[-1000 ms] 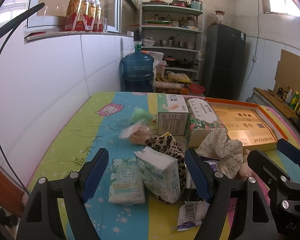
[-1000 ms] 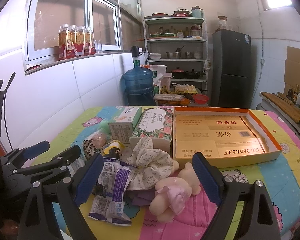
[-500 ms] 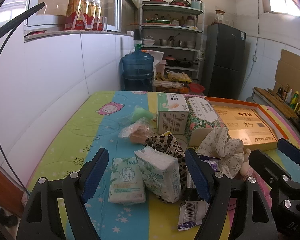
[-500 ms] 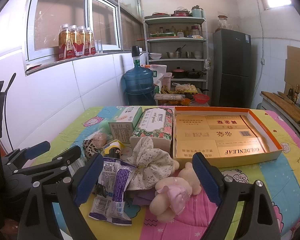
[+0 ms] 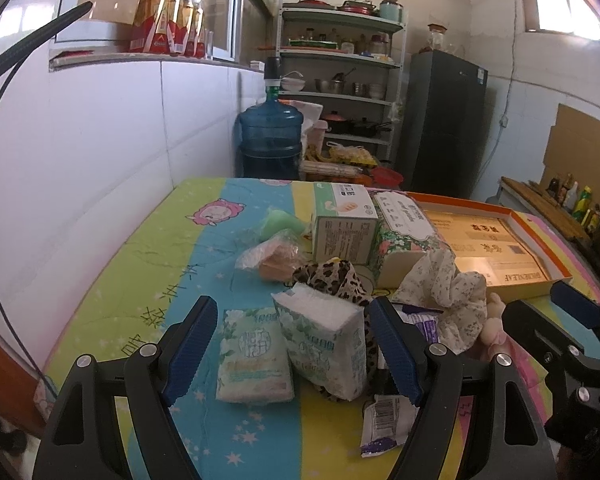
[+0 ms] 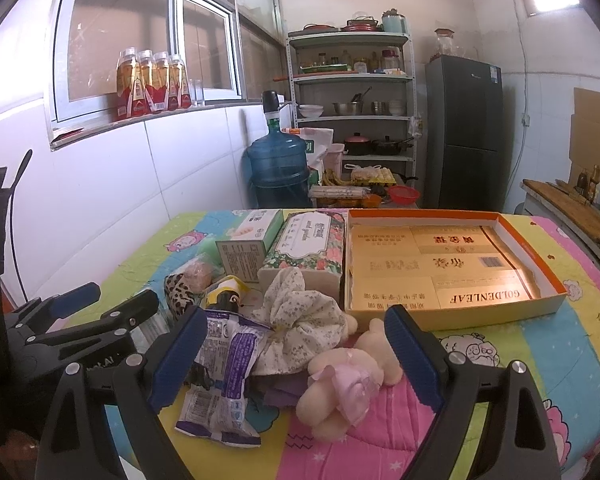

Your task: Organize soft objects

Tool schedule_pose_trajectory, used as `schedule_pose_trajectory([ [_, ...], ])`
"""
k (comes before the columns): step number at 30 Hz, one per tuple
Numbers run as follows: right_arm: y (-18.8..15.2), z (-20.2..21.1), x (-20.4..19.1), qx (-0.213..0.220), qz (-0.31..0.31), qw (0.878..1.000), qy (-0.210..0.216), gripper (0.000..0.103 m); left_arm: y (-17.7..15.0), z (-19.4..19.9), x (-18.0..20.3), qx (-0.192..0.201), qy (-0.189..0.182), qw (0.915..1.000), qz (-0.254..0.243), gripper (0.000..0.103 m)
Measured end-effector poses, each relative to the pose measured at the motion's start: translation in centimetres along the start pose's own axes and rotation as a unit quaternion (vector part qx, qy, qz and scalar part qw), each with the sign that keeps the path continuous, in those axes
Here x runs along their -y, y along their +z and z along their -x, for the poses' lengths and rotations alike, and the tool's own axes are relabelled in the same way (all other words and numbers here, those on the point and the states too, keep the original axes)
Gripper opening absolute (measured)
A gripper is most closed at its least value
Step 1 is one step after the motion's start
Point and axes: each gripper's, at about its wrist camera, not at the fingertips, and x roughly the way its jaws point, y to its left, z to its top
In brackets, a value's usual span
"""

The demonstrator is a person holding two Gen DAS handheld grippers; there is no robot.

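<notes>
A heap of soft things lies on the colourful quilted table. Two tissue packs sit between the fingers of my open left gripper, untouched. Behind them are a leopard-print cloth and a floral cloth. In the right wrist view, my open right gripper frames the floral cloth, a pink plush doll and a purple wipes packet. An orange-rimmed cardboard tray lies empty at the right.
Two tissue boxes stand behind the heap beside the tray. A bagged pink item and a green item lie left of them. A tiled wall runs along the left. A water jug, shelves and a fridge stand beyond the table.
</notes>
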Motion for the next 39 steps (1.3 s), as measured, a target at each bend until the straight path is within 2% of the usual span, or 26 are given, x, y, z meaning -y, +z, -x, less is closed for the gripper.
schedule_pose_trajectory([
  [6,-1.3,-0.3,0.0,-0.010,0.008,1.000,0.022,0.090,-1.2,0.0,-1.0,0.003,-0.025,0.9997,0.004,0.080],
  [13,-2.8,-1.6,-1.4,-0.048,0.026,0.994,0.094,0.088,-1.8,-0.2,-2.4,0.004,-0.042,0.9990,0.019,0.080],
  [15,-3.2,-2.2,-1.4,-0.062,0.020,0.991,0.117,0.075,-1.8,-0.3,-2.7,0.005,-0.046,0.9987,0.021,0.080],
  [18,-3.9,-3.1,-1.2,-0.083,0.008,0.988,0.132,0.066,-1.9,-0.4,-3.0,0.005,-0.051,0.9984,0.025,0.080],
  [26,-4.9,-5.3,-1.2,-0.123,-0.009,0.981,0.149,0.051,-2.1,-0.9,-2.9,-0.001,-0.076,0.9967,0.029,0.080],
  [28,-5.1,-5.9,-0.9,-0.134,-0.016,0.978,0.158,0.043,-2.1,-1.0,-2.7,-0.003,-0.083,0.9961,0.029,0.080],
  [30,-5.4,-6.3,-0.9,-0.144,-0.021,0.976,0.164,0.025,-2.1,-1.3,-2.5,-0.006,-0.089,0.9956,0.028,0.080],
  [36,-5.6,-5.9,-0.8,-0.136,-0.019,0.975,0.177,0.022,-2.2,-2.4,-1.7,-0.019,-0.098,0.9946,0.028,0.080],
  [37,-5.3,-5.7,-1.0,-0.132,-0.016,0.976,0.175,0.022,-2.3,-2.6,-1.6,-0.020,-0.100,0.9943,0.031,0.077],
  [38,-5.2,-5.5,-1.0,-0.127,-0.013,0.977,0.173,0.021,-2.4,-2.8,-1.7,-0.023,-0.105,0.9935,0.036,0.064],
  [39,-5.2,-5.2,-0.9,-0.120,-0.010,0.978,0.171,0.021,-2.5,-2.9,-1.8,-0.027,-0.110,0.9928,0.039,0.058],
])
